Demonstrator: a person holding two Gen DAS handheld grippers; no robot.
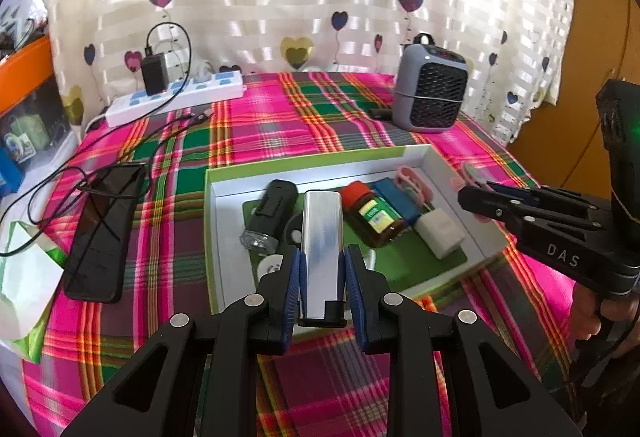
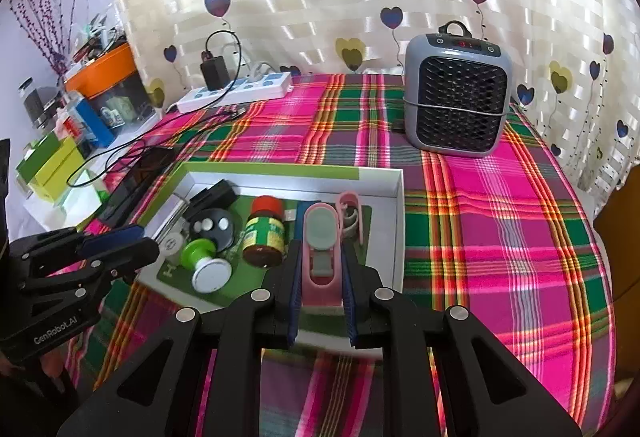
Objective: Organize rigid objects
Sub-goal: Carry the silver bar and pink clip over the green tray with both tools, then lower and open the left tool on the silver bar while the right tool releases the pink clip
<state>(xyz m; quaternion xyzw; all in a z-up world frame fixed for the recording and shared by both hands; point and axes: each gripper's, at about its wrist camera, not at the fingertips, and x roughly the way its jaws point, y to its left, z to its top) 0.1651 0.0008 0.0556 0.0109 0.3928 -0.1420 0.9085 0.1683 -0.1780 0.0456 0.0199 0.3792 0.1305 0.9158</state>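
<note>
Left wrist: left gripper (image 1: 322, 273) clamped on a silver metal block (image 1: 322, 237), blue pads (image 1: 293, 281) pressing both long sides, block pointing straight ahead over the near rim of the white box (image 1: 440, 165). In the box, past the tips: black flashlight (image 1: 268, 213) ahead-left, brown bottle with red cap (image 1: 374, 215) ahead-right, white block (image 1: 440, 231) further right. Right gripper (image 1: 500, 203) at far right.

Right wrist: right gripper (image 2: 322, 277) closed on a pink clip-like piece (image 2: 322, 245), held lengthwise between the pads above the box's near edge. Bottle (image 2: 266, 233) just left of the tips, green-and-white knob (image 2: 206, 261) further left. Grey heater (image 2: 458, 97) ahead-right on the plaid cloth (image 2: 500, 237), well apart.
</note>
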